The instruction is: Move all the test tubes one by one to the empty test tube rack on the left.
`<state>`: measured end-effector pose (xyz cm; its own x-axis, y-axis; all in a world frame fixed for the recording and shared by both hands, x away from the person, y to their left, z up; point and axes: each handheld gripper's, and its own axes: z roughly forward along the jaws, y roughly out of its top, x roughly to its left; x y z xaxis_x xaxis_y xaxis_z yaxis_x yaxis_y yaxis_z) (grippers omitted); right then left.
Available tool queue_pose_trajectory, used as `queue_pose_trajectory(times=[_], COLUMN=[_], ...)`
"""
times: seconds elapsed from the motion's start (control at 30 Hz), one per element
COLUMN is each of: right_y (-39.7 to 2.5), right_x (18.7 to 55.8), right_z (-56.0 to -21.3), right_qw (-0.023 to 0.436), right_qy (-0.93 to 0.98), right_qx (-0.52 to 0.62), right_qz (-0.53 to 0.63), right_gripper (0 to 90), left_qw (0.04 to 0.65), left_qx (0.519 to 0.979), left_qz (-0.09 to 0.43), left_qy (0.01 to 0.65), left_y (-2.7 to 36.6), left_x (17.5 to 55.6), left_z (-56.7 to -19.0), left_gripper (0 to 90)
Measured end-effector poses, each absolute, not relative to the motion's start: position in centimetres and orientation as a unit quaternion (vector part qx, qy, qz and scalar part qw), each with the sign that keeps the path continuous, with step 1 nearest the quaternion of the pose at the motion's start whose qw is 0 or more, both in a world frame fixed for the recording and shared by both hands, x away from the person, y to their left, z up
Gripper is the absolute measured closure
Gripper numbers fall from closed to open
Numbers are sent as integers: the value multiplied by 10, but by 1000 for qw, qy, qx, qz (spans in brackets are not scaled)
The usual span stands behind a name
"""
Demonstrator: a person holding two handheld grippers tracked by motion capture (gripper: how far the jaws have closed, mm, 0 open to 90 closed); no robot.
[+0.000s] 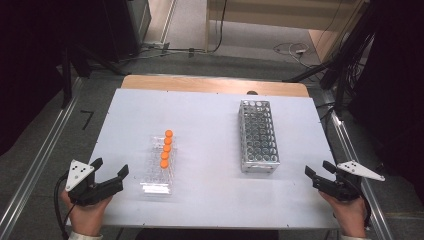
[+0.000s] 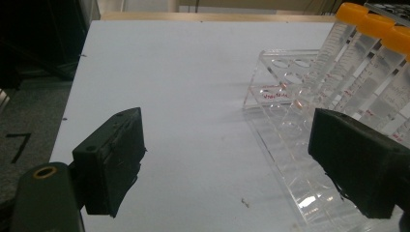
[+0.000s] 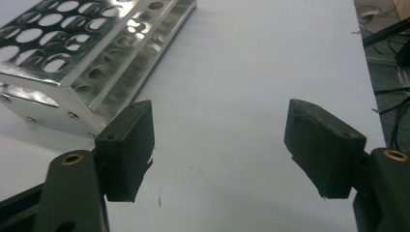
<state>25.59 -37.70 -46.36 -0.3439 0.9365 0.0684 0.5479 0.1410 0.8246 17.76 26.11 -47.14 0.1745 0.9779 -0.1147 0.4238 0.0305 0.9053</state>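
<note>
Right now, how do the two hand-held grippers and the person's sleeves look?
Both the left gripper and the right gripper are black, each with two blocky jaws on arms fitted with brass-coloured eyelets. Each carries a grey three-cornered plate with dark dots on top. A black cable trails from each gripper, looping beside the hand. Light-coloured cuffs show at both wrists.

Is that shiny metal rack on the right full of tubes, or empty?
Empty. The metal rack shows open holes all over its top in the high view; the orange-capped tubes stand in the clear rack instead.
</note>
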Motion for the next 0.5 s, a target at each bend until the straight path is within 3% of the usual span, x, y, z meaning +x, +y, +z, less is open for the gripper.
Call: queue_pose_trajectory(times=[0.23,0.5], right_y=[-386,-391], right_x=[257,259], right_z=[-471,-478], right_qw=[248,246], right_qy=[711,709], right_qx=[533,543], right_qz=[386,377], right_gripper=[248,236], left_qw=[442,428], left_qx=[620,616], left_qz=[286,295], left_qy=[582,591], left_y=[265,267], left_x=[183,186], left_z=[-483,-488], left_gripper=[137,138])
